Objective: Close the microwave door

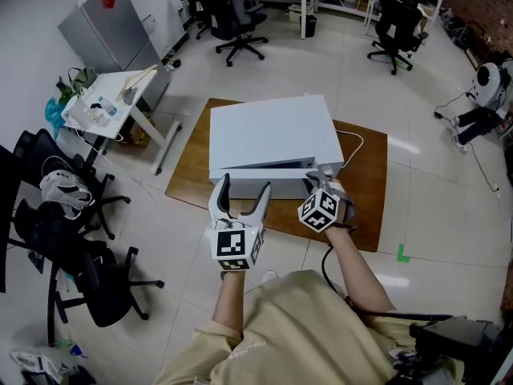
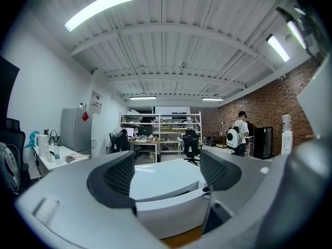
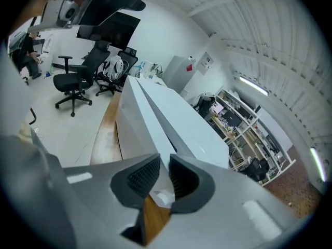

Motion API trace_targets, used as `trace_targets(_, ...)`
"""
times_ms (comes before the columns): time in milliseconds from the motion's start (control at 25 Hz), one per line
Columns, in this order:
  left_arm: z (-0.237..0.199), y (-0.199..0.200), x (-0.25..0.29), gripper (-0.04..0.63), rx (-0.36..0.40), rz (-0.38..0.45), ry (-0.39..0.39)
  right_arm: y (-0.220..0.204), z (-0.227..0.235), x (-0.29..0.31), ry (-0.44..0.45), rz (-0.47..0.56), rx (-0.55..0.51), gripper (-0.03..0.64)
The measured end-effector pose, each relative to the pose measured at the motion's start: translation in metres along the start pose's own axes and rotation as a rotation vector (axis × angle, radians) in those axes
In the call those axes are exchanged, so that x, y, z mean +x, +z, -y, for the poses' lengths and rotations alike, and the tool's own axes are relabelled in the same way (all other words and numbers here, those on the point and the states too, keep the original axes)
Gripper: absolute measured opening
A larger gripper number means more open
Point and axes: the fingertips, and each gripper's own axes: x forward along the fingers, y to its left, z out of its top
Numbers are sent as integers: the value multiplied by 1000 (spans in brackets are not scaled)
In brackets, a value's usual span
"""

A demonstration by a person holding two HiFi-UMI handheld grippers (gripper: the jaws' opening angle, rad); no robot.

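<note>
1. Microwave: white, lid side up, sits on a wooden board that lies on the floor, straight ahead of the person.
2. Microwave door: on the front face toward the person. A thin dark slit runs along its top edge, so it is slightly ajar and not flush with the body.
3. Left tool: jaws wide apart and empty, held level just in front of the door's left half and not touching it. In the left gripper view the microwave shows between the 2 pads.
4. Right tool: at the microwave's front right corner, tilted down. Its jaws are closed to a narrow slit.
5. Right gripper view: the door's top edge runs toward that slit. A bit of white and the brown board show below the pads. Nothing is clearly pinched.
6. Black office chairs stand at the left, well apart from the board.
</note>
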Motion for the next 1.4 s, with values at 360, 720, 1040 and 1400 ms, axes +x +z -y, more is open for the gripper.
trace_targets(360,0,-3,2,397,-13,-5,1,1,12,19,10,-24,6,49)
trace_targets(720,1,-10,3,397,-21,-13,11,-1,13,20,-15,-24,-14,51)
trace_targets(1040,-9,-7,5,397,-10,-11,23,2,18,26,-28,-43,-24,52)
trace_targets(1400,-7,-11,8,397,-17,-13,21,-1,15,27,-32,-47,-36,55)
